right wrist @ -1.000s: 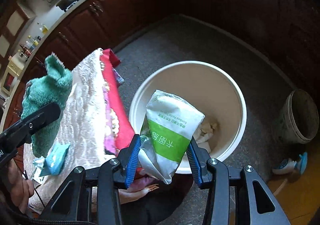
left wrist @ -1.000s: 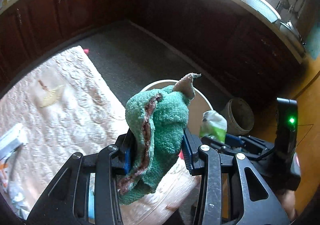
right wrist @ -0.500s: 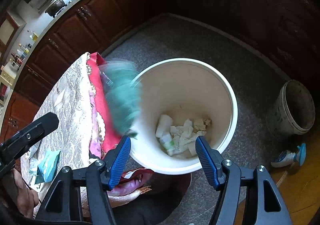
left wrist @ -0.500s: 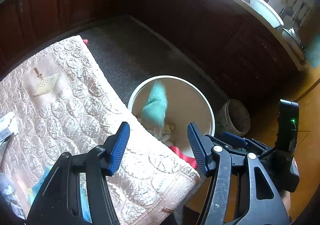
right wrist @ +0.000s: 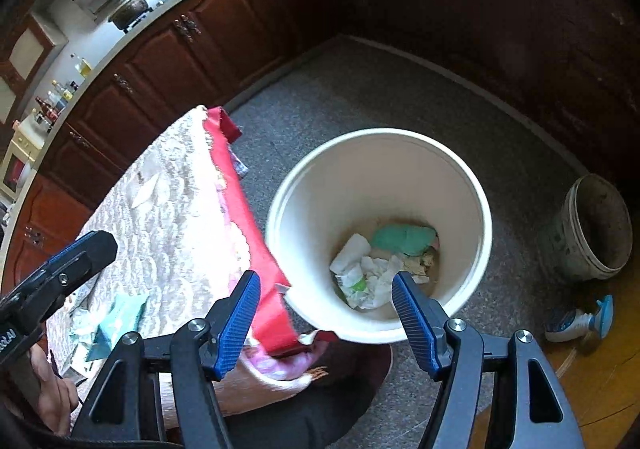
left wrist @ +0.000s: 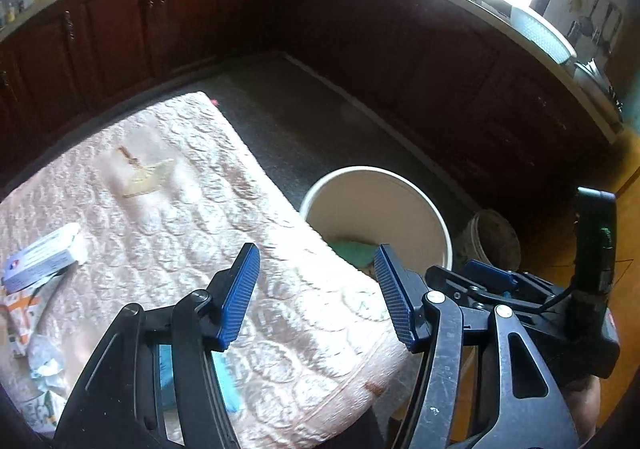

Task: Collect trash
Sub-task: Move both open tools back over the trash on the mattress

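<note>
cream bucket (right wrist: 476,209) beside quilted table (left wrist: 168,209), grey pail (right wrist: 576,249) near

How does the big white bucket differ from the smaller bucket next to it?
The white bucket is larger, clean and cream-white; the small bucket is grimy and grey. The white bucket holds a green cloth and crumpled wrappers; nothing shows inside the small bucket. Both are round, open-topped and stand on the floor.

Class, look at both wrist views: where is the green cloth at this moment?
The green cloth lies at the bottom of the white bin, against its far wall beside crumpled white wrappers.
</note>
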